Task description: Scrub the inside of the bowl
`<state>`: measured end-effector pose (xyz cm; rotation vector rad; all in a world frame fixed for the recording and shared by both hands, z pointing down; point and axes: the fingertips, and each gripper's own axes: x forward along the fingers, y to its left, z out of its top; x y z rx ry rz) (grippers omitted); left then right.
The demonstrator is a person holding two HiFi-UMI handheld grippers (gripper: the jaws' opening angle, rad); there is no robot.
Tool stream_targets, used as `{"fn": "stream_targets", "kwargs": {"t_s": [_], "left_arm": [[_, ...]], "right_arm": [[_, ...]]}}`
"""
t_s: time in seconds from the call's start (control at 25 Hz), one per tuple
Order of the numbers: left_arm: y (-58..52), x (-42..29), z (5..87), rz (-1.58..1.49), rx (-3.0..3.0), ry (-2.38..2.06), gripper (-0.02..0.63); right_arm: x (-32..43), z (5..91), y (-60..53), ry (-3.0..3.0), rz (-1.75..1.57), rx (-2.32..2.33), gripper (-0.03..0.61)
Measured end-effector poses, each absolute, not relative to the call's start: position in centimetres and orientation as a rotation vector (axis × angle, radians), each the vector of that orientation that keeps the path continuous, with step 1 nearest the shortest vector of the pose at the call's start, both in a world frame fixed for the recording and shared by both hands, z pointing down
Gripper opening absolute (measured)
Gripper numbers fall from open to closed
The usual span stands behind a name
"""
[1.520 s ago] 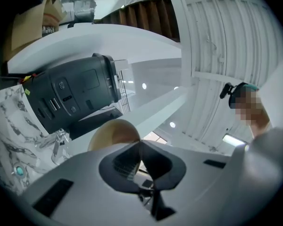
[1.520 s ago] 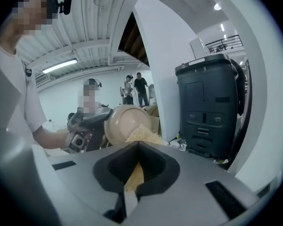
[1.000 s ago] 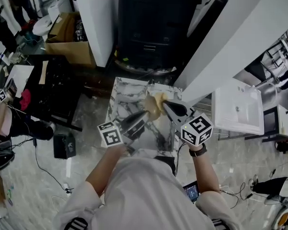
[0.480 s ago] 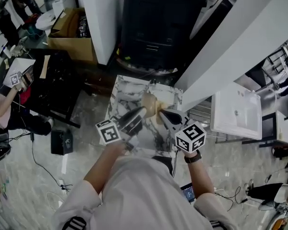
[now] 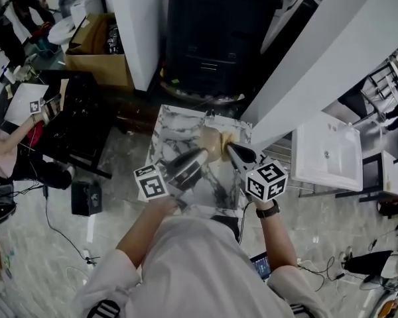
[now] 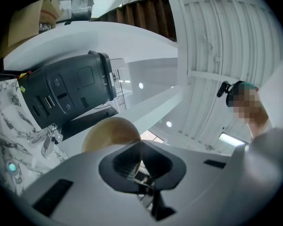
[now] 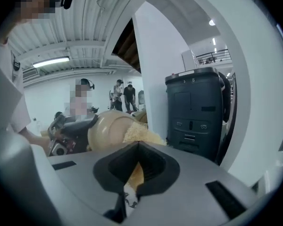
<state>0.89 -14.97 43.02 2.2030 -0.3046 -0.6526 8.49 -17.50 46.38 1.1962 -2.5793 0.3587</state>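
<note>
Scrubbing seemingly midway: pinching the bowl (image 5: pixel 211 143) by its rim in the left gripper (image 5: pixel 200 155), pressing the scrubber (image 7: pixel 140 136), clamped in the right gripper (image 5: pixel 229 148), inside.

Person is wearing a white short-slv tee (image 5: pixel 199 264) w/ black stripes (image 5: pixel 106 308) at slv hems & dark watch (image 5: pixel 273 210), left gripper (image 5: pixel 200 153) & right gripper (image 5: pixel 229 147) showing grey shells, white cubes (image 5: pixel 266 181) w/ black square markers.
</note>
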Motion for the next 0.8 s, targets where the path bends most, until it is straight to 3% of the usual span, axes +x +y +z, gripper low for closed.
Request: {"fn": "stream_targets", "kwargs": {"t_s": [0.44,0.8], "left_arm": [[-14.5,1.6,44.7,-0.536,2.233,-0.294,0.021],[-15.8,1.6,45.2,-0.504,2.265,-0.378,0.021]], "right_arm": [[8.3,44.0,-17.5,-2.649,0.301,1.276,0.011],[8.5,47.3,-16.4,-2.643,0.503,1.273,0.011]]}}
